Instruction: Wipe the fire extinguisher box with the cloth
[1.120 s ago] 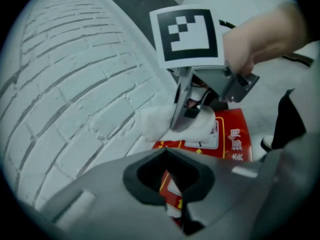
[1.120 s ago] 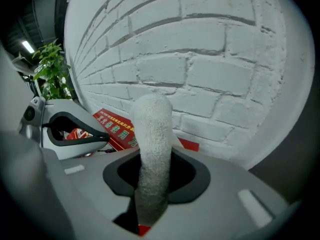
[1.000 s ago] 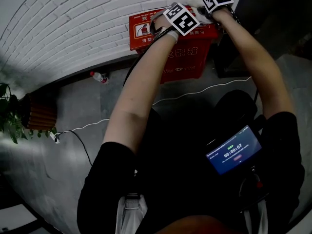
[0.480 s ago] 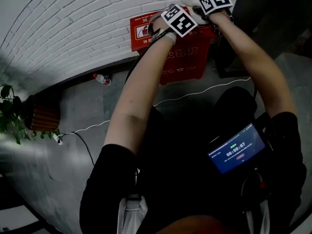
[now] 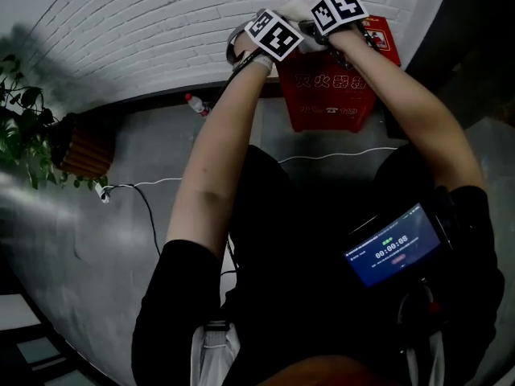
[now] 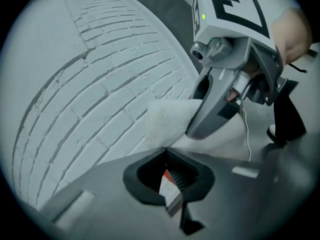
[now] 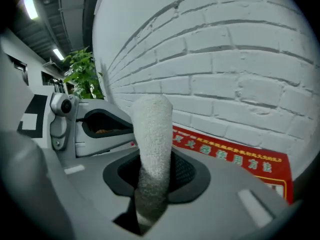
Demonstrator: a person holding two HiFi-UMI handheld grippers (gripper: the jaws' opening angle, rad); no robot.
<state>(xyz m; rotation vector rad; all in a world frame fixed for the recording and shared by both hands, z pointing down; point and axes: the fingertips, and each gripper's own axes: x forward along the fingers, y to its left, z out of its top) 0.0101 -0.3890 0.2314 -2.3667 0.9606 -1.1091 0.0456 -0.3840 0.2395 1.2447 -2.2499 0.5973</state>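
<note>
Head view: prob. bottle (image 5: 197, 104) nr box (image 5: 330, 95)

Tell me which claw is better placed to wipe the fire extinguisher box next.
Right. The right claw is shut on the white cloth, with the fire extinguisher box close ahead; the left claw is shut with no cloth visibly gripped.

Black short-sleeved shirt (image 5: 273, 240); grey left gripper (image 6: 166, 154) and right gripper (image 7: 155, 156) bear black-and-white marker cubes (image 5: 275, 34) at top centre.

Public-building corridor: white brick wall (image 5: 145, 30), grey floor (image 5: 121, 240), fire extinguisher box (image 5: 326, 95), potted plant (image 5: 76, 145).
</note>
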